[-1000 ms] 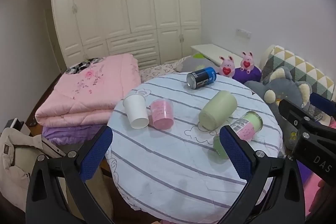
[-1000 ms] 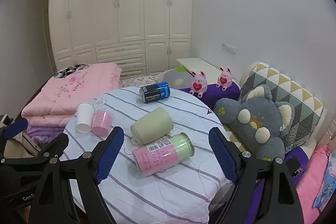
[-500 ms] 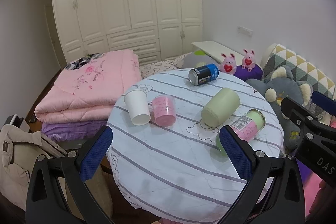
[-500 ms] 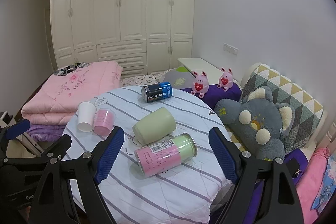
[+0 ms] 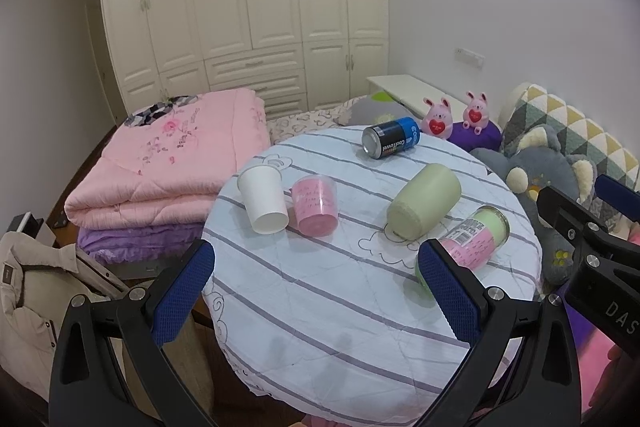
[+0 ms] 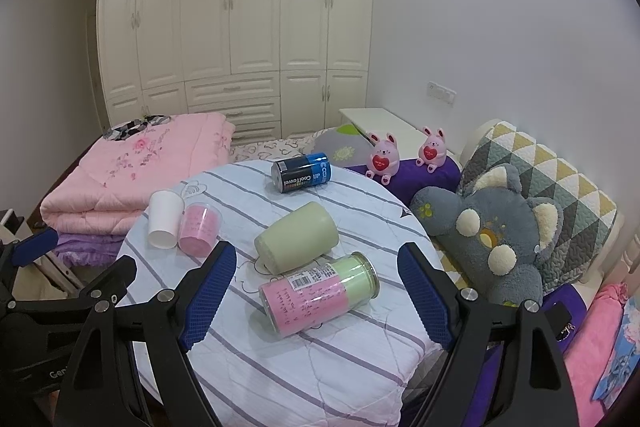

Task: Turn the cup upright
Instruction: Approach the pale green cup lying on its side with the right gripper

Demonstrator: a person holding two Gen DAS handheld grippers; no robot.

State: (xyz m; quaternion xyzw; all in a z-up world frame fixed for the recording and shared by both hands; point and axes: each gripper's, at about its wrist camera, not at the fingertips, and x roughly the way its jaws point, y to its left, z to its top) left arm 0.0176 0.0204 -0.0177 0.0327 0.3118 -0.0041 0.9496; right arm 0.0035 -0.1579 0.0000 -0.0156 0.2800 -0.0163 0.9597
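A round table with a striped cloth [image 5: 320, 299] [image 6: 280, 359] holds several cups on their sides. A white paper cup [image 5: 262, 199] [image 6: 163, 219] and a clear cup with pink filling [image 5: 314, 205] [image 6: 199, 229] lie at the left. A pale green cup [image 5: 424, 201] [image 6: 297, 238] lies in the middle. A clear pink-and-green cup [image 5: 476, 241] [image 6: 318, 295] lies nearest the right side. My left gripper [image 5: 316, 295] is open and empty above the near table edge. My right gripper [image 6: 316, 297] is open and empty, in line with the pink-and-green cup.
A dark blue can [image 5: 390, 137] [image 6: 301, 173] lies at the table's far edge. A folded pink quilt [image 5: 168, 163] is on the left, plush toys [image 6: 492, 227] and a pillow on the right. A white wardrobe [image 6: 236, 27] stands behind.
Both grippers have pulled back and risen a little, so the table looks slightly lower and farther in both views. No cup has moved.
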